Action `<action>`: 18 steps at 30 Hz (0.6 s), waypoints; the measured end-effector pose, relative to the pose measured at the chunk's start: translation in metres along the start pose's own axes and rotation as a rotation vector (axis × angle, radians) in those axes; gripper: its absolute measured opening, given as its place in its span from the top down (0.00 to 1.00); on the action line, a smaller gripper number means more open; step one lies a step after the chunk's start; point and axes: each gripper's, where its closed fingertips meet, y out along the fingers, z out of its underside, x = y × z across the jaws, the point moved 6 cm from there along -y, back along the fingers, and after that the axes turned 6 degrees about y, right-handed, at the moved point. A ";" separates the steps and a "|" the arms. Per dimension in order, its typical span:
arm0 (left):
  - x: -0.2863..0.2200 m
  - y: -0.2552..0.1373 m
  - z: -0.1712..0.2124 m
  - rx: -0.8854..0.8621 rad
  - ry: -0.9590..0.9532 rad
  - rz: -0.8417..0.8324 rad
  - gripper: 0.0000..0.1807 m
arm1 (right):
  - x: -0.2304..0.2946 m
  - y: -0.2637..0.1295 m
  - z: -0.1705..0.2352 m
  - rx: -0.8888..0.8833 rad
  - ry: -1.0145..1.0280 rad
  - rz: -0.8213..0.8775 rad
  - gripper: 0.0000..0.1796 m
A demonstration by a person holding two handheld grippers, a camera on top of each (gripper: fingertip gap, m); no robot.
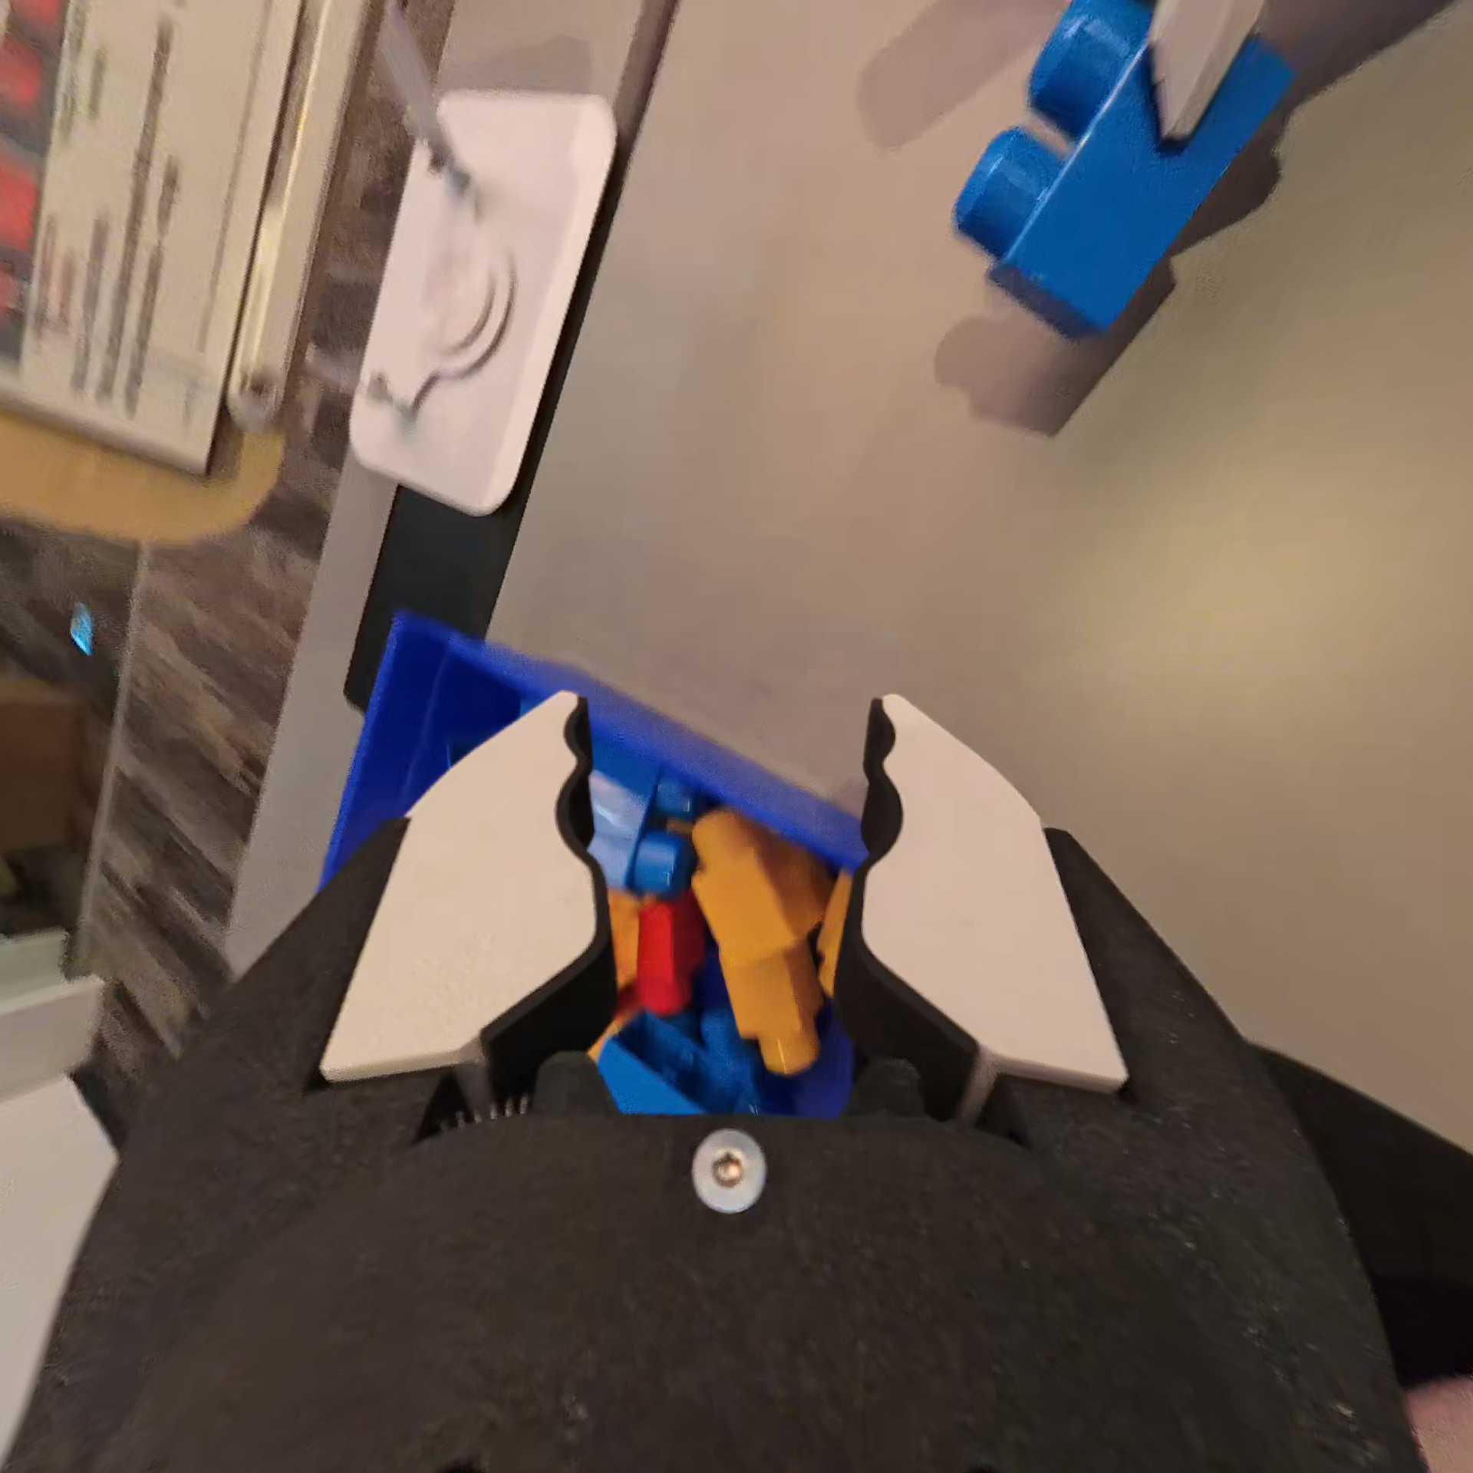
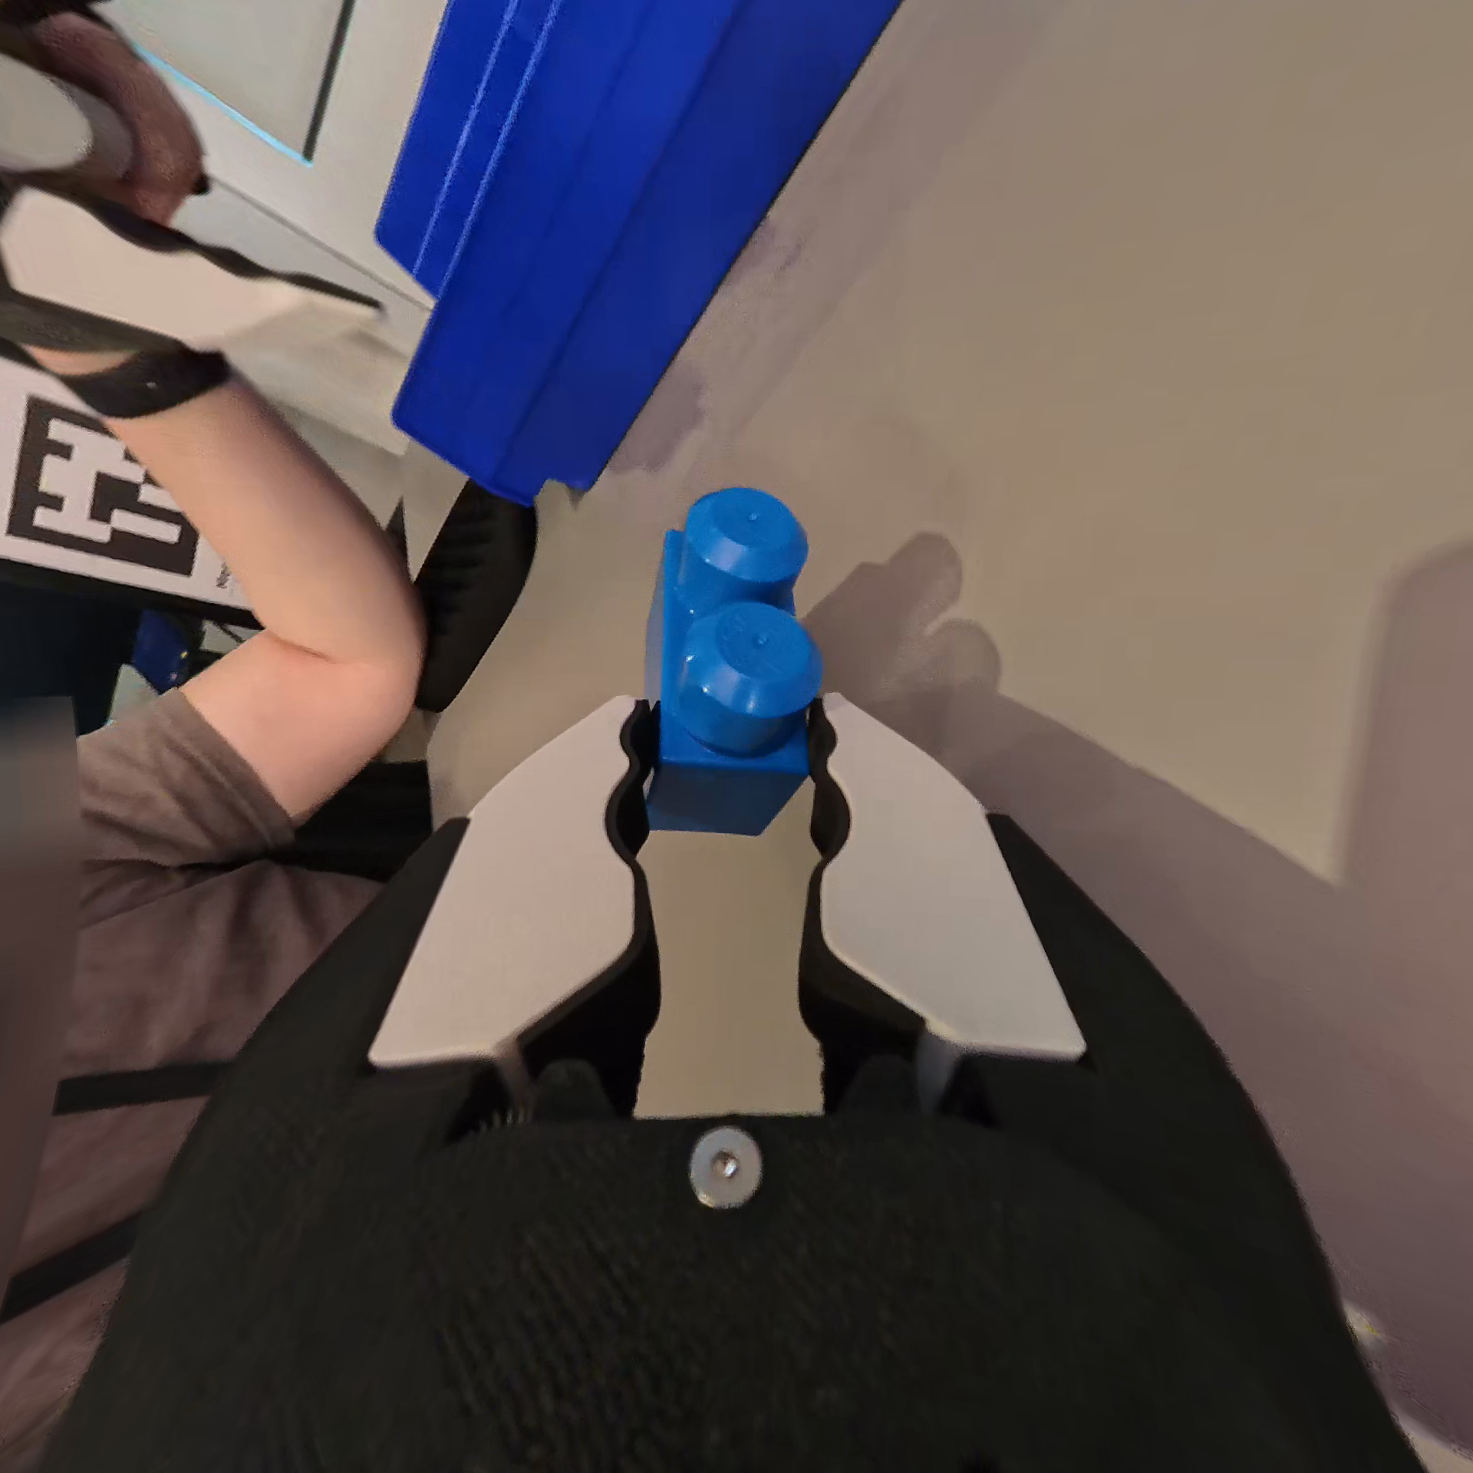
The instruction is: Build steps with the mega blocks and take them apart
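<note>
Left wrist view looks down past its own fingers into a blue bin (image 1: 717, 765) that sits on a pale tabletop (image 1: 1036, 638), with the bin's near wall between the fingertips and the loose blocks inside. Beyond the bin, to the left, a white card-like device (image 1: 478, 303) lies flat near the table's dark edge, and a blurred printed sheet (image 1: 104, 223) lies farther left. Inside the bin a long orange block (image 1: 757, 917) lies on top, one red block (image 1: 669, 948) shows beside it, and several blue blocks (image 1: 693, 1052) are heaped below; their exact number cannot be told because the fingers cover much of the pile. The left gripper (image 1: 729, 737) hangs above the bin with its jaws spread wide and nothing between them. At the upper right of that view the other tool carries a blue two-stud block (image 1: 1100, 183) clear of the table. In the right wrist view the right gripper (image 2: 729, 733) has its fingertips pressed against the two sides of that same block (image 2: 733, 685), gripping it at one end, with both studs facing the camera and the far end sticking out beyond the tips. The bin's outer wall (image 2: 574, 239) stands close ahead and to the left, and a person's bare forearm (image 2: 263, 574) and grey sleeve (image 2: 175, 877) fill the left side.
</note>
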 end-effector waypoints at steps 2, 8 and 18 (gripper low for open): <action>0.005 -0.014 0.030 0.055 -0.093 0.022 0.64 | -0.006 0.003 -0.002 -0.034 0.019 0.006 0.79; -0.010 -0.013 0.103 0.263 -0.277 0.235 0.67 | -0.029 0.013 0.000 -0.094 0.082 0.037 0.79; -0.005 0.032 0.096 0.298 -0.341 0.318 0.64 | -0.037 0.016 0.000 -0.087 -0.041 0.182 0.74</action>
